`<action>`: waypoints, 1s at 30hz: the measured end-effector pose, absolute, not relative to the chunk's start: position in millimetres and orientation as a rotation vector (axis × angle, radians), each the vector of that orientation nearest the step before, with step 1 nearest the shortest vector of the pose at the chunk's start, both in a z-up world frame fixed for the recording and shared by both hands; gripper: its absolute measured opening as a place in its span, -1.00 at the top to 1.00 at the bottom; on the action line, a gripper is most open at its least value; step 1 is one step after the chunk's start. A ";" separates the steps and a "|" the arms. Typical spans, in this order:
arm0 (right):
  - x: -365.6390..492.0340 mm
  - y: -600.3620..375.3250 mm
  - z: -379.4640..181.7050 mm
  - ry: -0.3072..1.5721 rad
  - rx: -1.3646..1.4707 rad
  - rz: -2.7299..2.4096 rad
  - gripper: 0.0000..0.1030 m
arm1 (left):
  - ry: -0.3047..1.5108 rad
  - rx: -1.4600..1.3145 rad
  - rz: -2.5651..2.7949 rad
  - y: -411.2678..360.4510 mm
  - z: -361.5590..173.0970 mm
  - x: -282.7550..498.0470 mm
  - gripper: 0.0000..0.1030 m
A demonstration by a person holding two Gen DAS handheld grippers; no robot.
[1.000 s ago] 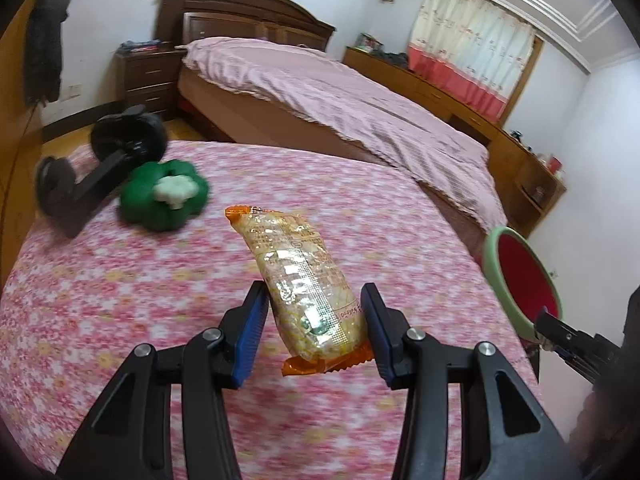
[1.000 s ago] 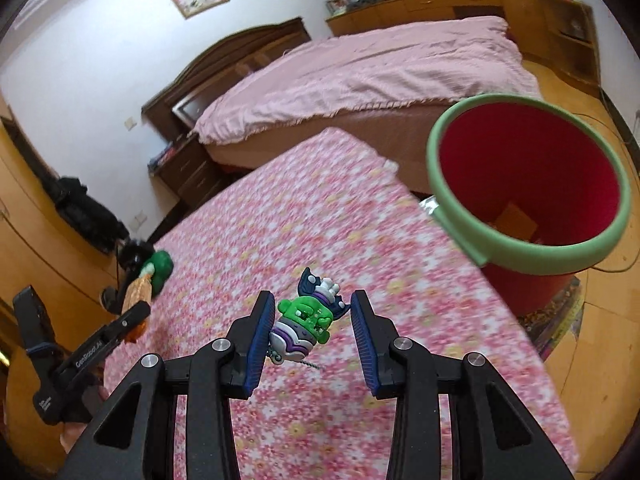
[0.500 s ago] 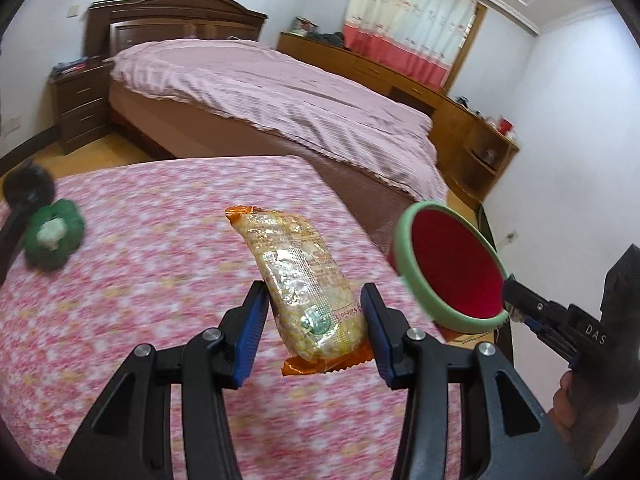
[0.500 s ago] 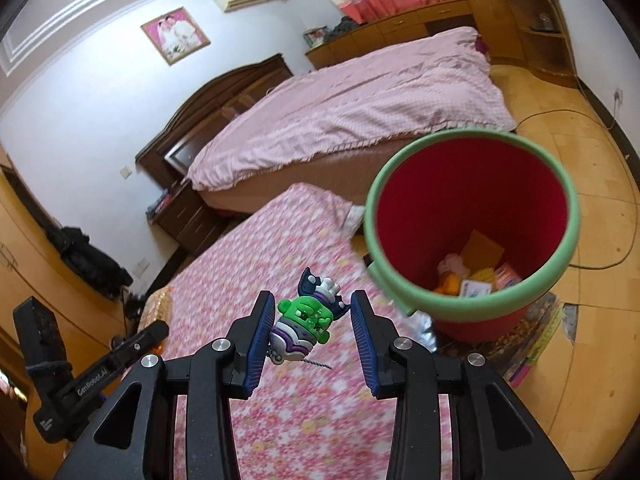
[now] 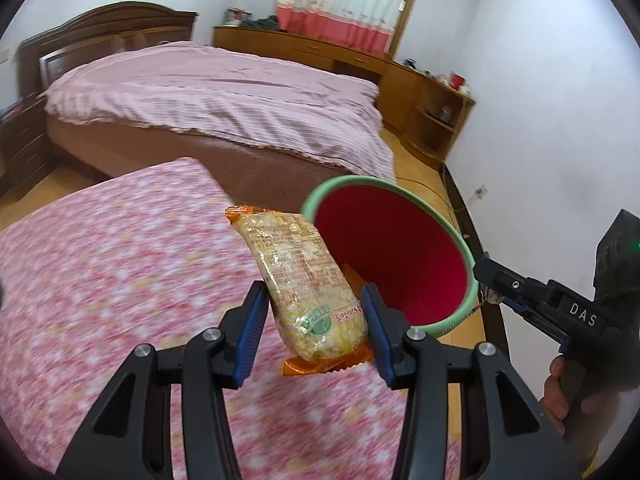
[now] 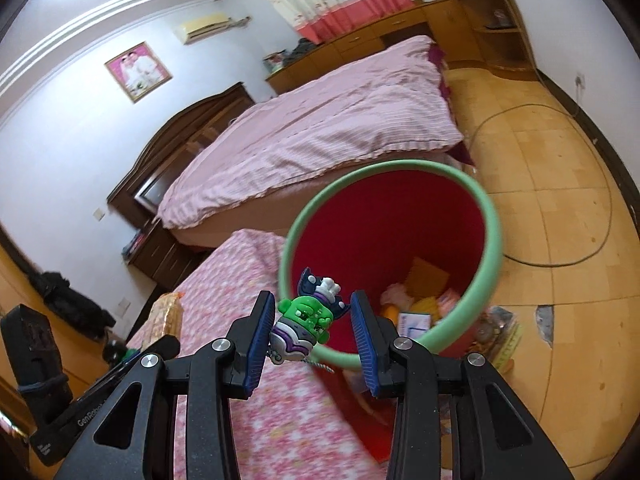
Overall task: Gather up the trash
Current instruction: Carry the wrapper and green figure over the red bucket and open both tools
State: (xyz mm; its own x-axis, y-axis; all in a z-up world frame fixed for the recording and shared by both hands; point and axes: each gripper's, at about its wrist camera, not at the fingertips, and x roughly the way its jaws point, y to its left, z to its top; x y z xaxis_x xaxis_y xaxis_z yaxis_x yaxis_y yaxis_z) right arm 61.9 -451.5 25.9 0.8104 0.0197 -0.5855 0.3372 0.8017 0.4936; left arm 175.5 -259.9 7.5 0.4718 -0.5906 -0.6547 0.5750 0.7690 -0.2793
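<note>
My left gripper [image 5: 312, 322] is shut on a yellow snack packet with orange ends [image 5: 300, 280], held above the flowered table's right edge, just left of the red bin with a green rim [image 5: 400, 256]. My right gripper [image 6: 314, 322] is shut on a small green and purple toy figure [image 6: 308, 320], held in front of the bin's near rim [image 6: 494, 232]. The bin holds several bits of trash at its bottom. The right gripper shows at the right of the left wrist view [image 5: 492, 280]; the packet shows at the left of the right wrist view [image 6: 166, 316].
The pink flowered tablecloth [image 5: 100, 272] covers the table under both grippers. A bed with a pink cover [image 5: 224, 96] stands behind. A cable [image 6: 560, 256] lies on the wooden floor right of the bin. Wrappers [image 6: 500, 336] lie on the floor by the bin's base.
Both grippers have swung right toward the bin with their loads. The bin has grown larger and nearer in both views; the green pepper toy and black object have left the left wrist view.
</note>
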 end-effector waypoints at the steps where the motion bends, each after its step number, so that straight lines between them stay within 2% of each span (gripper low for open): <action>1: 60.3 -456.9 24.4 0.608 0.628 -0.190 0.23 | 0.816 -0.012 -0.731 -272.0 4.3 176.6 0.06; 13: 64.5 -499.0 4.9 0.607 0.638 -0.253 0.23 | 0.884 0.066 -0.784 -348.3 -29.6 189.7 0.06; 23: 73.6 -509.5 -19.3 0.622 0.644 -0.274 0.18 | 0.900 0.092 -0.742 -358.4 -47.0 195.3 0.02; 30: 74.6 -515.5 -23.2 0.617 0.661 -0.292 0.17 | 0.881 0.054 -0.704 -337.7 -38.8 194.0 0.02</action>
State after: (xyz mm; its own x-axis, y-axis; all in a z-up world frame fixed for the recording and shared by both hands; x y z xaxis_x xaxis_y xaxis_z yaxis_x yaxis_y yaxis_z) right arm 74.6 -515.5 -23.2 0.7842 -0.0607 -0.6176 0.4386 0.7582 0.4825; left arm 194.0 -337.7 -38.8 0.4289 -0.5423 -0.7225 0.5847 0.7763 -0.2356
